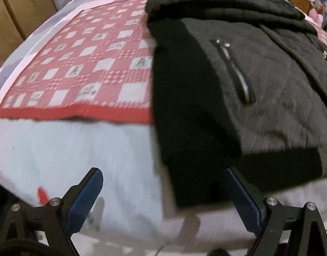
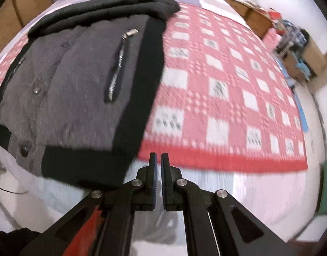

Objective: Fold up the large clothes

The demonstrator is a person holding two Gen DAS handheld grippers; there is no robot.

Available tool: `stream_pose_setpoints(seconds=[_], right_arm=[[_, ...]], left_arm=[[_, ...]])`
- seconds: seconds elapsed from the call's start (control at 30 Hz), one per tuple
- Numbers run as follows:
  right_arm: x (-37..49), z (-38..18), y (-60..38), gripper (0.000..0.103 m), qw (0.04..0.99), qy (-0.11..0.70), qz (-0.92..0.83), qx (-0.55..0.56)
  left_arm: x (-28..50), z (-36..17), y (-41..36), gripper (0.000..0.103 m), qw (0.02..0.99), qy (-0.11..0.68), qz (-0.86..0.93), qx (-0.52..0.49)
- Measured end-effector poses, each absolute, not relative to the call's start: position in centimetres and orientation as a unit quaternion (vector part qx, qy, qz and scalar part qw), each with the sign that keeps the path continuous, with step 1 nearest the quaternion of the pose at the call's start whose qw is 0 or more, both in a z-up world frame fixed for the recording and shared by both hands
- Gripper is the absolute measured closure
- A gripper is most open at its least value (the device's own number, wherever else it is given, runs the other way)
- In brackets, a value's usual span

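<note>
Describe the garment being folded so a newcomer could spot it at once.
On the bed, find the red-and-white checked blanket; the jacket lies across it, its hem overhanging the near red border. It is the only dark item there: grey quilted body, black sleeves folded in, silver-zipped pocket.

Right gripper (image 2: 158,160) low centre, pads nearly together, nothing between them, above the bed's white sheet (image 2: 238,194). Grey-and-black jacket (image 2: 78,98) lies folded at left, zip pocket (image 2: 116,72) up, black hem overhanging the red-checked blanket (image 2: 227,89). Boxes and clutter (image 2: 295,42) far right, blurred.
</note>
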State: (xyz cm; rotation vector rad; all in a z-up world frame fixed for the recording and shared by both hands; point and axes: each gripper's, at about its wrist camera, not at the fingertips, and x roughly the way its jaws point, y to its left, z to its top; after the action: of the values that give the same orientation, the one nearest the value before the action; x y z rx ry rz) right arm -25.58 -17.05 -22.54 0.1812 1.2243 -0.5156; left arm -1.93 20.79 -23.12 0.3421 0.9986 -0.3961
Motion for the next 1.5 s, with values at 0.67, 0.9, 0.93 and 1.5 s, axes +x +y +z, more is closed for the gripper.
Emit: stream_pose_setpoints(seconds=[0.67,0.9,0.93,1.5], right_arm=[[-26.3,-27.8,-15.3,0.100,0.737,0.598,-0.293,0.115],[-25.1,-28.7,-14.4,0.100,0.732,0.603,-0.309,0.073],[-25.0,-28.4,-14.4,0.100,0.733,0.605,-0.304,0.073],[-27.8,-23.4,-11.3,0.026,0.805,0.536,-0.245,0.064]], left_arm=[[-0.9,-26.6,20.8,0.008,0.847,0.487,-0.160,0.143],[-1.3,-25.7,20.4,0.008,0.852,0.468,-0.169,0.160],[-1.3,-25.6,20.4,0.008,0.853,0.468,-0.168,0.160],[-2.7,-25.1,20.7,0.008,0.854,0.467,-0.167,0.153]])
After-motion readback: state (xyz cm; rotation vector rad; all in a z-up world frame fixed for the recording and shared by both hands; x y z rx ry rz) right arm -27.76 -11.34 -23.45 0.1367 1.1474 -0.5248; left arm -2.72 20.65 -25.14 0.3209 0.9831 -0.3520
